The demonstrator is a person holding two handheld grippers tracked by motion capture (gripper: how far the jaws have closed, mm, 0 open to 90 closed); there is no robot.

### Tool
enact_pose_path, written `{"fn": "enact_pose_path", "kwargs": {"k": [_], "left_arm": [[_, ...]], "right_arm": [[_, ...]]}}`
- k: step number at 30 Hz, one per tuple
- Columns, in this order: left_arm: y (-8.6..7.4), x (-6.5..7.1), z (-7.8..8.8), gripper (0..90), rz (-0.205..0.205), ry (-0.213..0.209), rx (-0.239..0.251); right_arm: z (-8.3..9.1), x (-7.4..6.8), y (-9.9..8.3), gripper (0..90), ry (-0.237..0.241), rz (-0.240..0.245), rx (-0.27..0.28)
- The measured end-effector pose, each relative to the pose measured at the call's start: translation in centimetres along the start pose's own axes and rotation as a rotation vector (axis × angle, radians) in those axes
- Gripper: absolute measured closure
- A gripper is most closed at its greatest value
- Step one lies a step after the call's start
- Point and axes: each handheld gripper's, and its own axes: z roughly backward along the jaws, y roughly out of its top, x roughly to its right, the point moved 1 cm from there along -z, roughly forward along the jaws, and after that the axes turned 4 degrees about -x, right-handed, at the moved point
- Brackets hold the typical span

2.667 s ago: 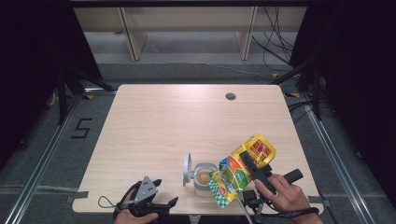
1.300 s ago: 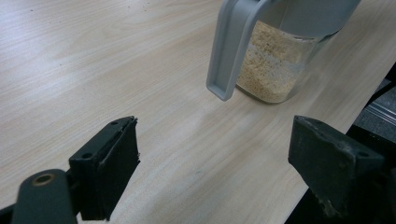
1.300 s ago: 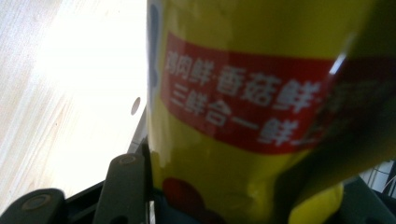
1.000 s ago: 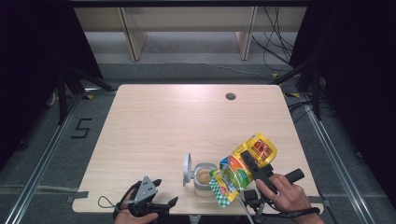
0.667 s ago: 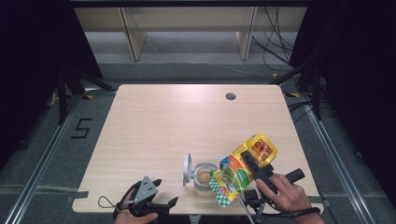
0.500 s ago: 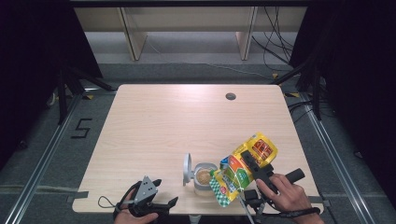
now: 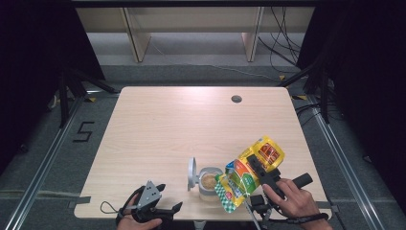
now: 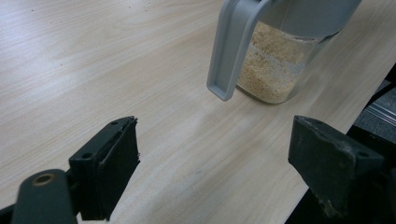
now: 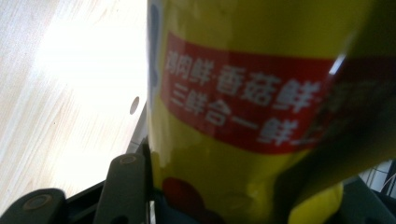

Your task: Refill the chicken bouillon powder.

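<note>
Soft, crinkly yellow pouch (image 7: pixel 251 167) clamped in right hand-held gripper (image 7: pixel 258 171), tilted over open jar (image 7: pixel 209 181) near counter (image 7: pixel 182 124) front edge; long axis from 2 to 8 o'clock, mouth low towards jar; likely light, slippery, best pinched mid-body; left hand-held gripper (image 8: pixel 215 163) wide, empty, at 7 o'clock.

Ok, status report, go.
Right hand-held gripper shut on yellow seasoning pouch, tipped over open jar of granules. Left hand-held gripper open, empty, near table edge. Nothing in the way.
</note>
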Motion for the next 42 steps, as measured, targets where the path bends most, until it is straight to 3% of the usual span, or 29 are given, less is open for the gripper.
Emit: {"fn": "enact_pose_path", "kwargs": {"k": [12,13,18,25,29,30,31,40,42], "left_arm": [[-0.01,0.0,-0.02,15.4,0.0,-0.004,0.003],[-0.01,-0.01,-0.02,15.4,0.0,-0.004,0.003],[0.0,0.04,-0.02,15.4,0.002,-0.004,0.002],[-0.01,0.0,-0.02,15.4,-0.001,-0.004,0.003],[0.0,0.04,-0.01,15.4,0.001,-0.003,0.001],[-0.01,0.03,-0.03,15.4,0.002,-0.007,0.004],[0.0,0.03,-0.03,15.4,0.002,-0.007,0.005],[-0.01,-0.01,-0.02,15.4,0.0,-0.004,0.003],[0.0,0.03,-0.03,15.4,0.001,-0.006,0.004]], "right_arm": [[-0.04,0.01,-0.09,51.9,0.02,0.001,0.005],[-0.02,0.02,-0.11,51.9,-0.001,0.004,0.001],[-0.05,-0.07,-0.02,51.9,0.02,0.01,0.004],[0.0,-0.13,0.02,52.0,0.004,0.005,0.001],[-0.08,-0.04,0.07,52.0,0.008,0.021,0.011],[-0.01,0.13,0.01,52.0,0.007,0.052,-0.002],[-0.12,-0.08,0.1,52.0,0.013,0.024,0.015],[-0.04,-0.11,0.13,52.6,0.006,0.028,0.008],[0.06,-0.09,0.17,52.6,0.031,0.036,-0.008]]}}
